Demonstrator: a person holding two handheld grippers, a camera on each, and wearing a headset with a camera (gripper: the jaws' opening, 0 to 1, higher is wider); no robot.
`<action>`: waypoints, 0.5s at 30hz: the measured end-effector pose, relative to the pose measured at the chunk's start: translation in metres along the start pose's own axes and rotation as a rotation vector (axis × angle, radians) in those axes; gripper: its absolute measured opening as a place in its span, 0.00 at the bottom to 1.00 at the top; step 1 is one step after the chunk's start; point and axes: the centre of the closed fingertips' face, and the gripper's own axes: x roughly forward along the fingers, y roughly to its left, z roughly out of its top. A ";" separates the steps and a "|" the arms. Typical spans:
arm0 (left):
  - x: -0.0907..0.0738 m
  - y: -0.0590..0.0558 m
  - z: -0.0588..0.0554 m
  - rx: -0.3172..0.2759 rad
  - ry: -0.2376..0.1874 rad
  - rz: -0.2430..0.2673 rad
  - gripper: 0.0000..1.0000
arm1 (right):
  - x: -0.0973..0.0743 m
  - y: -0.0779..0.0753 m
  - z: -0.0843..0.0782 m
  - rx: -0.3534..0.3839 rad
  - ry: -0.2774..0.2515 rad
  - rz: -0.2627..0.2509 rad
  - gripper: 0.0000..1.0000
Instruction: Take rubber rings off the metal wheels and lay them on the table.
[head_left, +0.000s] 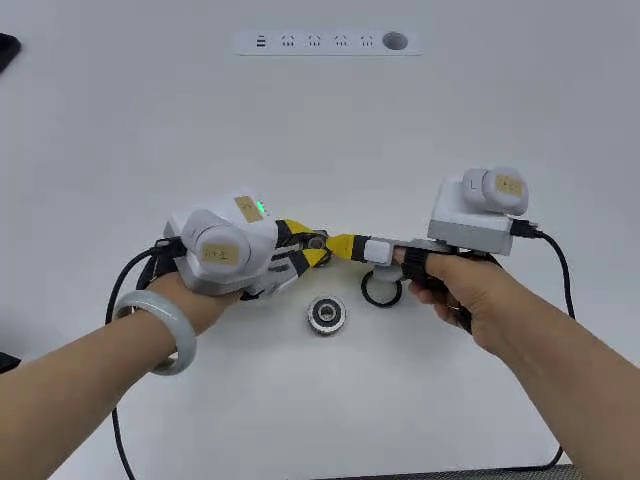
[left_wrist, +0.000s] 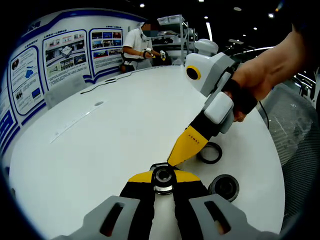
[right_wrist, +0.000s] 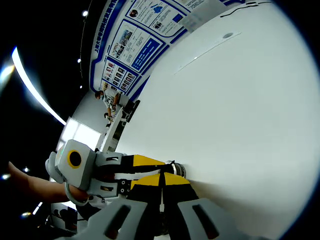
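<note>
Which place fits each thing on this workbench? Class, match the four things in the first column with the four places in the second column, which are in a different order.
Things
1. power strip
2. loose rubber ring
3. raised wheel
4. resting wheel

Places
a. clamped in the left claw
b. flat on the table, beside the right hand
c. at the far side of the table
d. on the table, nearest the person

Pairs: 1-c, 2-b, 3-a, 4-d
</note>
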 end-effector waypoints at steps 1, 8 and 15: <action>0.000 0.000 0.000 0.000 0.000 0.000 0.14 | 0.000 0.001 0.000 -0.002 0.001 0.003 0.01; 0.000 0.000 0.000 0.003 0.000 -0.001 0.14 | -0.002 0.002 -0.001 0.005 0.001 0.012 0.01; 0.001 0.000 0.000 0.004 -0.001 -0.001 0.14 | -0.002 0.004 -0.001 0.018 0.001 0.027 0.01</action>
